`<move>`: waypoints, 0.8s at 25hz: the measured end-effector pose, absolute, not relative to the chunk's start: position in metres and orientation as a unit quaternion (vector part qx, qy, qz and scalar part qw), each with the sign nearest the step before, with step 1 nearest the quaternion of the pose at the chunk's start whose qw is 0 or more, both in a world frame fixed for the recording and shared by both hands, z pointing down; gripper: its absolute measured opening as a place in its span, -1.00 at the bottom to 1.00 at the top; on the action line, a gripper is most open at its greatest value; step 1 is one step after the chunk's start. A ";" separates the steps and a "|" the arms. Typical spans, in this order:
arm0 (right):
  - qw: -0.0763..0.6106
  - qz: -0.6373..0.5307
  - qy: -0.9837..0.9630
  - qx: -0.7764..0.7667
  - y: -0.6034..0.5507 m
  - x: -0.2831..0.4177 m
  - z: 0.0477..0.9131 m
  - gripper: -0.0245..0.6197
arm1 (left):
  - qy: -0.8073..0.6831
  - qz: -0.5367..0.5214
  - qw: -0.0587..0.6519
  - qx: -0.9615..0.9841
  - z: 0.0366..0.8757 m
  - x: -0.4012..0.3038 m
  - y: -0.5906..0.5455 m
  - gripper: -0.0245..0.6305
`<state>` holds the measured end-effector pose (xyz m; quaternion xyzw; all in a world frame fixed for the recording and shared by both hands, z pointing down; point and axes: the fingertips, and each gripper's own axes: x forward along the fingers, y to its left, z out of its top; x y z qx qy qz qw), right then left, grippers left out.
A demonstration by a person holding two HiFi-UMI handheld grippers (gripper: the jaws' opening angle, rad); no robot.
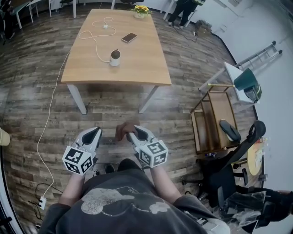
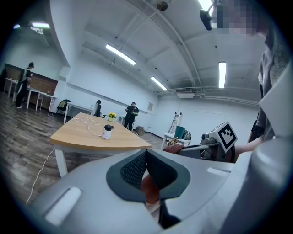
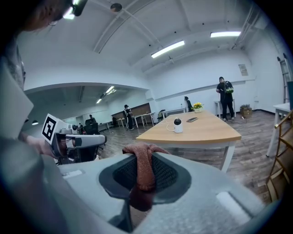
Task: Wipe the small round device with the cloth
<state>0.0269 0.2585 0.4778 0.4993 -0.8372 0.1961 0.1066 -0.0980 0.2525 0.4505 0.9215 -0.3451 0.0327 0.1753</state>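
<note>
Device (image 1: 115, 57) stood straight ahead, well apart, near surface (image 1: 142, 73) front edge. Right hand-held gripper (image 1: 132, 133) clenched cloth (image 1: 122, 131); left hand-held gripper (image 1: 94, 133) closed.

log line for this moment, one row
stage: not yet at table | left gripper: shut, empty | right gripper: shut on cloth | small round device: on table, untouched

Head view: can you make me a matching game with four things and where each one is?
Things:
1 cloth
2 small round device
3 phone
4 yellow flowers

Places:
A at the far end of the table
B pinched in the right gripper
C standing on the table, white cable attached
D lying flat on the table, beyond the device

Pairs: 1-B, 2-C, 3-D, 4-A.
</note>
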 end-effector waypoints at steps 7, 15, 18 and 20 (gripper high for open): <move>0.107 0.204 -0.830 0.507 0.247 0.028 0.484 -0.76 | -0.344 0.048 0.185 0.919 0.463 -0.104 0.241 -0.87; 0.100 0.201 -0.836 0.501 0.183 0.040 0.492 -0.76 | -0.356 0.056 0.192 0.913 0.472 -0.097 0.196 -0.87; 0.089 0.202 -0.842 0.492 0.145 0.043 0.488 -0.76 | -0.362 0.063 0.195 0.909 0.474 -0.093 0.170 -0.87; 0.086 0.201 -0.846 0.486 0.120 0.045 0.487 -0.76 | -0.368 0.061 0.193 0.908 0.473 -0.088 0.148 -0.87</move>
